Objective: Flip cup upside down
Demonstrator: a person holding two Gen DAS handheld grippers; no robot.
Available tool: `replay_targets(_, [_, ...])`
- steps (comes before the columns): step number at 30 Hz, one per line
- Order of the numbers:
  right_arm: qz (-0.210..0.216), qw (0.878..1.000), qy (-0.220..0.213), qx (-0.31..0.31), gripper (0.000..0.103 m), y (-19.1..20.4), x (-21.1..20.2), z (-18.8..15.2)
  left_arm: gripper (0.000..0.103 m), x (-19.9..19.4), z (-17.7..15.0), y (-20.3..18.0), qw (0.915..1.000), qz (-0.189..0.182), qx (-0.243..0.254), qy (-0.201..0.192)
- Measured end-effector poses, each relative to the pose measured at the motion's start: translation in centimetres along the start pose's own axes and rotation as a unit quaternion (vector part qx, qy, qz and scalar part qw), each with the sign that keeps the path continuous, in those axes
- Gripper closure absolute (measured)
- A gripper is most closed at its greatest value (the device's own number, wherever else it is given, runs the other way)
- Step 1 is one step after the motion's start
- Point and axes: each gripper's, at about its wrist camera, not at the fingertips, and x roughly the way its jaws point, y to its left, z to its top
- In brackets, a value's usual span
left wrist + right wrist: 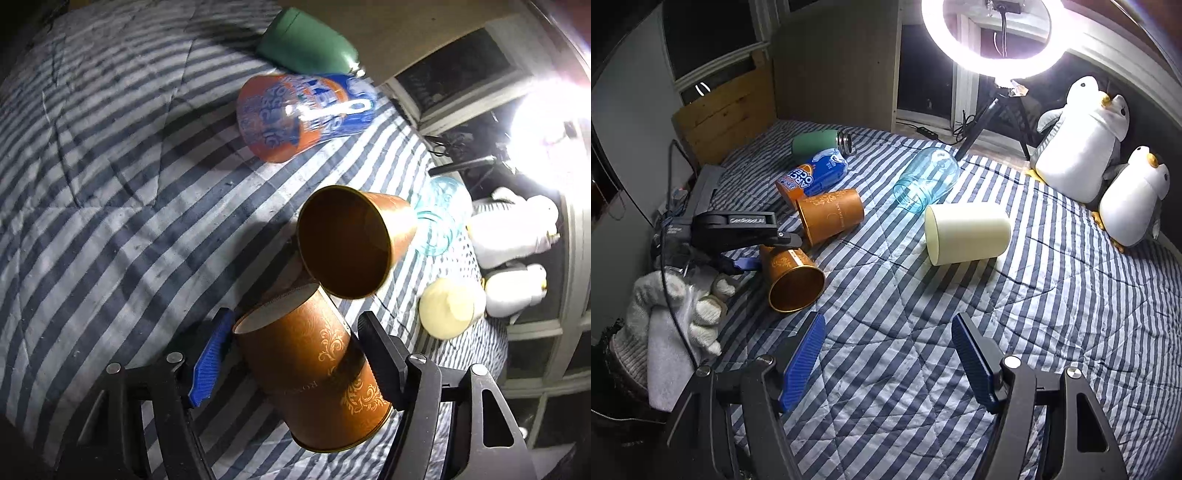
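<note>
My left gripper (295, 347) is shut on an orange cup with gold ornament (314, 376) and holds it tilted, its mouth toward the camera and down. The same cup shows in the right wrist view (792, 277), held by the left gripper (764, 251) just above the striped bed (923, 350). A second orange cup (351, 243) lies on its side beyond it, also seen in the right wrist view (831, 216). My right gripper (888, 350) is open and empty over the bed's near part.
On the bed lie an orange-and-blue cup (812, 177), a green bottle (820, 144), a clear blue glass jar (927, 179) and a cream cup (967, 234). Two plush penguins (1082, 140) sit at the right. A ring light (990, 37) stands behind.
</note>
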Motion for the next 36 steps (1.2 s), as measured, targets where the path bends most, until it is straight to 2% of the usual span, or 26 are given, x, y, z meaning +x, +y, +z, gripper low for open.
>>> replay_targets(4, [0.002, 1.0, -0.003, 0.006, 0.036, -0.2, 0.4, -0.1, 0.031, -1.0, -1.7, -2.0, 0.9963, 0.016, 0.075, -0.039])
replay_targets(7, [0.001, 1.0, -0.01, 0.016, 0.036, -0.4, 0.4, -0.2, 0.033, -1.5, -3.1, -4.4, 0.9881, 0.024, 0.134, -0.071])
replay_targets(10, [-0.002, 0.999, -0.019, 0.03, 0.036, -0.8, 0.4, -0.5, 0.035, -1.6, -4.1, -6.7, 0.9755, 0.027, 0.196, -0.095])
replay_targets(13, [-0.004, 0.998, -0.028, 0.051, 0.036, -1.3, 0.5, -0.8, 0.035, -1.4, -5.2, -8.6, 0.9589, 0.031, 0.255, -0.12])
replay_targets(16, [-0.005, 0.997, -0.036, 0.073, 0.036, -1.7, 0.6, -1.3, 0.035, -1.4, -6.7, -10.0, 0.9356, 0.03, 0.319, -0.148])
replay_targets(22, [-0.016, 0.992, -0.05, 0.111, 0.036, -2.0, 0.7, -2.4, 0.035, -1.9, -9.8, -11.6, 0.8743, 0.029, 0.441, -0.201])
replay_targets(23, [-0.018, 0.991, -0.052, 0.119, 0.036, -2.0, 0.6, -2.5, 0.035, -2.0, -10.3, -11.8, 0.8609, 0.027, 0.462, -0.21])
replay_targets(25, [-0.021, 0.99, -0.054, 0.129, 0.036, -1.9, 0.5, -2.8, 0.035, -2.5, -11.7, -11.7, 0.8431, 0.022, 0.491, -0.219])
replay_targets(26, [-0.024, 0.989, -0.056, 0.133, 0.036, -1.8, 0.5, -3.0, 0.035, -2.6, -12.1, -11.4, 0.8375, 0.023, 0.5, -0.22])
replay_targets(28, [-0.03, 0.988, -0.059, 0.141, 0.036, -1.5, 0.2, -3.2, 0.035, -2.5, -12.9, -10.8, 0.8309, 0.016, 0.514, -0.212])
replay_targets(33, [-0.042, 0.984, -0.063, 0.162, 0.036, -0.8, -0.3, -3.9, 0.034, -1.8, -13.7, -9.5, 0.8263, 0.001, 0.534, -0.179])
replay_targets(36, [-0.049, 0.982, -0.064, 0.17, 0.036, -0.3, -0.5, -4.3, 0.032, -1.2, -14.4, -9.2, 0.8199, -0.003, 0.551, -0.156])
